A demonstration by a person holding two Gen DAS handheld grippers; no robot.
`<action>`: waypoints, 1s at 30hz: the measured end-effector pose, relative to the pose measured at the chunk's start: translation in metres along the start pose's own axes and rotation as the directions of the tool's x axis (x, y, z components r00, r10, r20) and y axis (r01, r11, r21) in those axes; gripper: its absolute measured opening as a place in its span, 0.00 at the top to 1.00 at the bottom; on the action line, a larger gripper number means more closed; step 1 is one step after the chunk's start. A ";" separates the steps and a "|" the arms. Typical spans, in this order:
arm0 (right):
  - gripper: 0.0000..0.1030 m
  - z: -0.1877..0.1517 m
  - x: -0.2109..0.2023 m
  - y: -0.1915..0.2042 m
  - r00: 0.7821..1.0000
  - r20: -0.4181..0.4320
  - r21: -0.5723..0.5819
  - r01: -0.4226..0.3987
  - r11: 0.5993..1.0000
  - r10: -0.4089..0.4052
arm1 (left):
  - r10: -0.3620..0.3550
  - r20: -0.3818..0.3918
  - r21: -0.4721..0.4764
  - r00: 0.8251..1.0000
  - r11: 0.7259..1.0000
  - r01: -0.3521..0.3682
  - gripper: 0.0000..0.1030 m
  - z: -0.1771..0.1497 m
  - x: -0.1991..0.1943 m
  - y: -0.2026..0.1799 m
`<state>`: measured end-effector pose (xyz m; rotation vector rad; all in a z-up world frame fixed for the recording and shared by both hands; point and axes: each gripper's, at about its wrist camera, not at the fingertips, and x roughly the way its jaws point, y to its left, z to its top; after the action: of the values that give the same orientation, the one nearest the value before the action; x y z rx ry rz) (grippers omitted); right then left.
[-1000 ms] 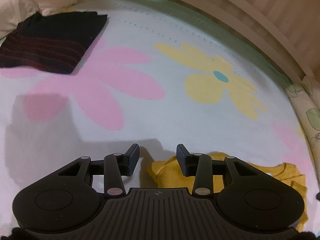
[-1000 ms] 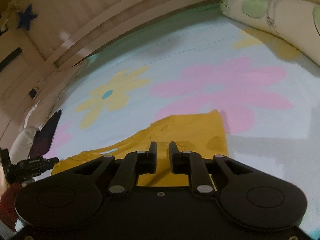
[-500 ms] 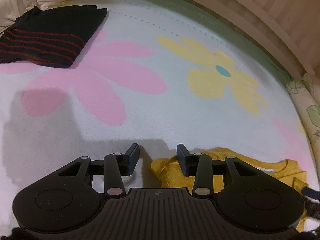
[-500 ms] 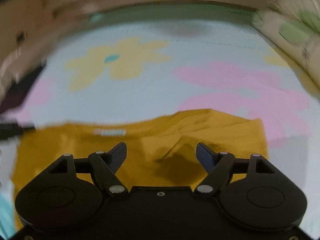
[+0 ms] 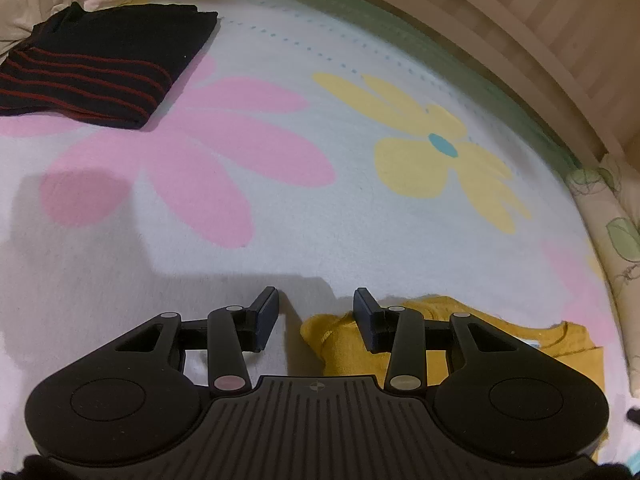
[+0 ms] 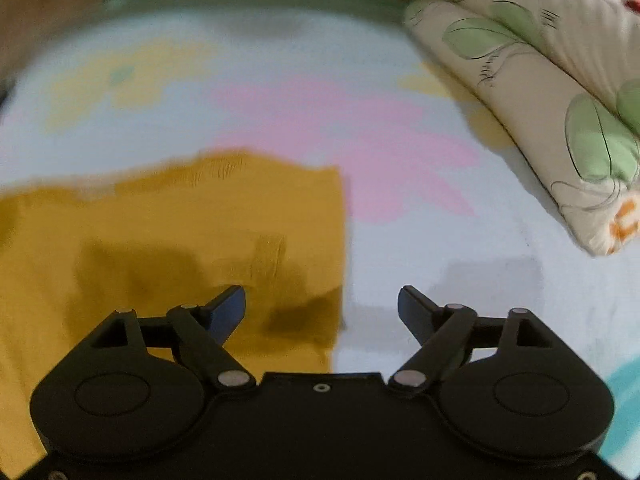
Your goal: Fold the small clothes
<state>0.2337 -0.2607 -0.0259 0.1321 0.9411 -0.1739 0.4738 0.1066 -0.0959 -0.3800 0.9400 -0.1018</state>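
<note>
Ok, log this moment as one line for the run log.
left claw: open, at yellow shirt sleeve | right claw: open, over shirt edge | black striped top: folded, far left | blanket

The right wrist view is motion-blurred, and the yellow shirt (image 6: 172,232) runs off its left edge.

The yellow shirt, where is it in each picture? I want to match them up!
Left wrist view: the yellow shirt lies at the bottom right, partly behind the left claw.
Right wrist view: it fills the lower left, its right edge just above the open right claw.
Shared landmark: the yellow flower with a blue middle printed on the blanket, sharp in the left view, blurry at upper left in the right view.
</note>
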 end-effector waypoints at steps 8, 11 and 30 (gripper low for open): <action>0.20 0.005 0.037 -0.025 0.975 -0.003 0.189 -0.215 0.958 0.220 | -0.022 -0.016 -0.006 1.000 1.000 0.022 0.61 0.005 0.001 0.005; 0.27 0.004 0.042 -0.015 0.968 -0.016 0.171 -0.245 0.954 0.252 | -0.030 -0.022 -0.001 0.999 1.000 0.030 0.61 0.006 0.001 0.006; 0.87 0.004 0.041 -0.020 0.994 -0.056 0.075 -0.093 0.993 0.097 | -0.049 0.006 -0.003 0.999 0.999 0.049 0.50 0.024 -0.022 0.023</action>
<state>0.2559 -0.2846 -0.0577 0.2493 0.9856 -0.1163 0.4781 0.1400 -0.0744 -0.4058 0.9255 -0.1439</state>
